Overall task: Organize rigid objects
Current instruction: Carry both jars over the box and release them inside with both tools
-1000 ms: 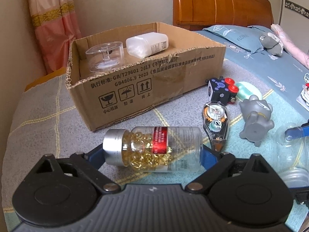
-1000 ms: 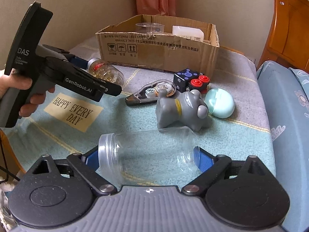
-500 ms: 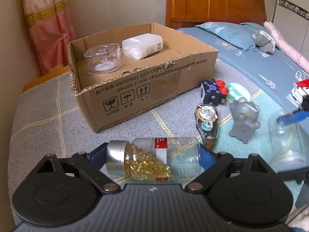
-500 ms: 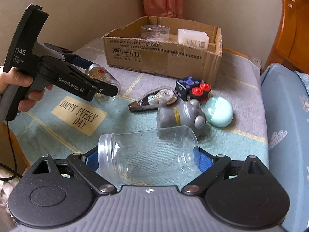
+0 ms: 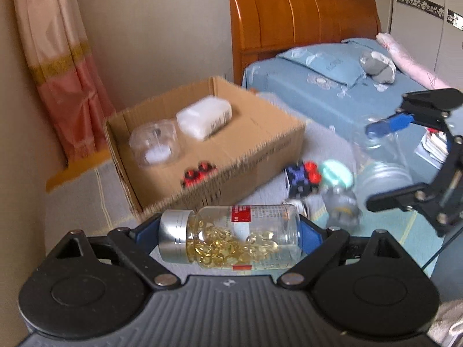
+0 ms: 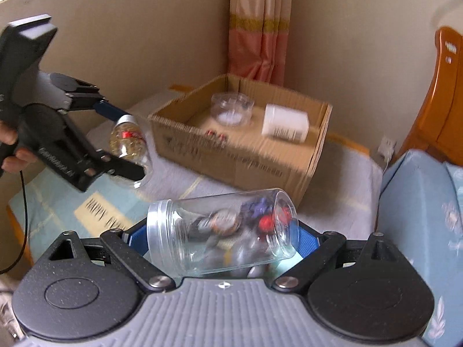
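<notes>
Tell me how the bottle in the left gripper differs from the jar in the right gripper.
The capsule bottle is partly full of yellow softgels; the clear jar is empty. The capsule bottle has a silver cap and a red-and-white label; the clear jar shows no lid or label, its mouth open. Both are transparent, lie sideways and are held end to end, one in the left gripper, one in the right gripper, short of the cardboard box.

- The capsule bottle (image 5: 231,237) is clear plastic with a silver cap and a red label. It lies sideways in the air, half full of yellow capsules.
- The empty clear jar (image 6: 221,231) also lies sideways, above the table, with its open mouth to the left.
- The cardboard box (image 5: 260,147) stands open and holds a white bottle (image 5: 204,117), a round clear container (image 5: 154,143) and a small red toy (image 5: 198,173).
</notes>
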The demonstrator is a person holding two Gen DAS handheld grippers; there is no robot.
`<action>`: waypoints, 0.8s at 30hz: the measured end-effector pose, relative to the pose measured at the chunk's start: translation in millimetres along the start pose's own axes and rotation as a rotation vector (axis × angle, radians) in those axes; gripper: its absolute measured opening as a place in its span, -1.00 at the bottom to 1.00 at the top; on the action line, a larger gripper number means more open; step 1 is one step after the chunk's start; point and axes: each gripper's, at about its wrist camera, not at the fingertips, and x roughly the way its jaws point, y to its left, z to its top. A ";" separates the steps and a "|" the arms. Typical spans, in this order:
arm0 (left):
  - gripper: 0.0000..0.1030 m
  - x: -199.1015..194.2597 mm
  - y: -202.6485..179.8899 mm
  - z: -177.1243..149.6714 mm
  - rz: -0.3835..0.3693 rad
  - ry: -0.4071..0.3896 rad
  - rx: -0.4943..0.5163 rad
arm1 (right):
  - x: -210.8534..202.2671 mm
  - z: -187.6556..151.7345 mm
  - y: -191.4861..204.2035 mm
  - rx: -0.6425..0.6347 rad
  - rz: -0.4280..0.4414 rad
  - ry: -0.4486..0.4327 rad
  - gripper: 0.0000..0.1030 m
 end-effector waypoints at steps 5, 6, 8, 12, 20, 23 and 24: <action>0.80 -2.9 7.7 22.1 0.012 -0.038 -0.002 | 8.5 30.2 -17.9 0.001 -0.016 -0.038 0.88; 0.80 -2.1 8.7 26.1 0.018 -0.042 0.001 | 11.1 37.3 -21.6 -0.001 -0.019 -0.046 0.88; 0.80 -0.7 11.6 32.8 0.031 -0.048 0.008 | 15.8 49.7 -28.2 0.000 -0.028 -0.057 0.88; 0.80 4.7 20.5 45.5 0.053 -0.059 0.007 | 31.2 73.2 -41.2 0.006 -0.050 -0.065 0.88; 0.80 21.5 37.6 62.3 0.099 -0.060 -0.004 | 67.4 100.3 -51.7 0.011 -0.078 -0.050 0.89; 0.80 27.0 41.0 63.9 0.107 -0.053 -0.012 | 79.2 103.4 -54.2 0.013 -0.100 -0.047 1.00; 0.80 29.4 42.2 64.1 0.107 -0.050 -0.015 | 80.5 103.1 -55.3 0.017 -0.101 -0.047 1.00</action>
